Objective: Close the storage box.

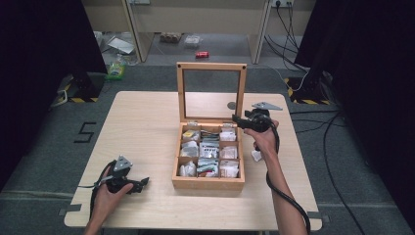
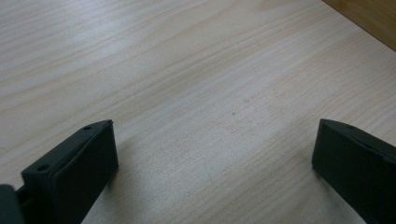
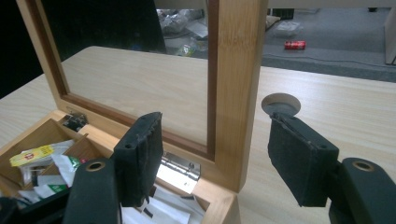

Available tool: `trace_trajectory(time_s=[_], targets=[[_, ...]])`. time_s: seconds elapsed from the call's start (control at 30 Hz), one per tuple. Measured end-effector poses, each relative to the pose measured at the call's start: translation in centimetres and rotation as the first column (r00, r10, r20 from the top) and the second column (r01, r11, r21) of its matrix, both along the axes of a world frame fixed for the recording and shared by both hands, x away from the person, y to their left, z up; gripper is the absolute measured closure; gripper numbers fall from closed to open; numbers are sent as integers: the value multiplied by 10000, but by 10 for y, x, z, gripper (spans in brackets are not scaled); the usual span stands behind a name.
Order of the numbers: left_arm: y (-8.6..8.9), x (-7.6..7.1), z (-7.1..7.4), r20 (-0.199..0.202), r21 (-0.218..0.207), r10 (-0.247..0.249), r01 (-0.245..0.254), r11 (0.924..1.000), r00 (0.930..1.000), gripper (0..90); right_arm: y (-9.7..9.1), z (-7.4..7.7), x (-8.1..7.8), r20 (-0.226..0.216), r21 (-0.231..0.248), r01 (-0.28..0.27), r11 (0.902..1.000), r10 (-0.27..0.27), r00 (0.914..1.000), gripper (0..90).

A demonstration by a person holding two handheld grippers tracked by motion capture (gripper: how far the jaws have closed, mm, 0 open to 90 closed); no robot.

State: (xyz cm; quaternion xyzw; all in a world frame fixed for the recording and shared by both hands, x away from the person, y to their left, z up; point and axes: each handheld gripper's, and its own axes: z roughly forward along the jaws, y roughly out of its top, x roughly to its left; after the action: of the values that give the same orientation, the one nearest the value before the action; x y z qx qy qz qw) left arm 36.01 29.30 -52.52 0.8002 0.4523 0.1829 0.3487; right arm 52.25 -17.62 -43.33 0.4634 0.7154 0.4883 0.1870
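The light wooden compartment box (image 1: 208,182) is being kept mid-table, long axis running away from the person, glass-paned lid (image 3: 236,93) upright. The right gripper (image 3: 215,154) is being held wide around the lid's frame post, untouched; the left gripper (image 2: 212,158) is being rested wide, empty.

Both tongs are black. The left tongs (image 1: 142,183), at the lower left of the high view, and the right tongs (image 1: 235,118), right of centre, each carry a grey three-cornered plate and trail a black cable. The forearms are bare, with no sleeves. The right gripper view shows worn, rough-edged pads (image 3: 147,154) and round brass-ringed holes.
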Motion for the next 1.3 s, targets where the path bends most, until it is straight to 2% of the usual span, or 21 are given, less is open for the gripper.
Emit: trace_trajectory(time_s=[0.2, 0.3, 0.5, 0.77, 1.3], targets=[[0, 0, 0, 13, 0, 5, -5, 10000, 10000, 0, 5, 2, 10, 40, -181, 64, 9998, -64, 10000, 359], [0, 0, 0, 10, 3, 8, -8, 10000, 10000, 0, 8, 2, 13, -18, -20, 123, 9999, -123, 9999, 359], [0, -1, 0, 33, 30, 38, -38, 10000, 10000, 0, 14, 2, 18, 49, -198, 167, 9997, -166, 9999, 368], [-1, -1, 0, 40, 31, 79, -79, 10000, 10000, 0, 23, 4, 23, -23, -208, 120, 9997, -121, 9999, 372], [-1, -1, 0, 38, 15, 76, -76, 10000, 10000, 0, 22, 8, 28, -6, -227, 179, 9996, -179, 9998, 426]])
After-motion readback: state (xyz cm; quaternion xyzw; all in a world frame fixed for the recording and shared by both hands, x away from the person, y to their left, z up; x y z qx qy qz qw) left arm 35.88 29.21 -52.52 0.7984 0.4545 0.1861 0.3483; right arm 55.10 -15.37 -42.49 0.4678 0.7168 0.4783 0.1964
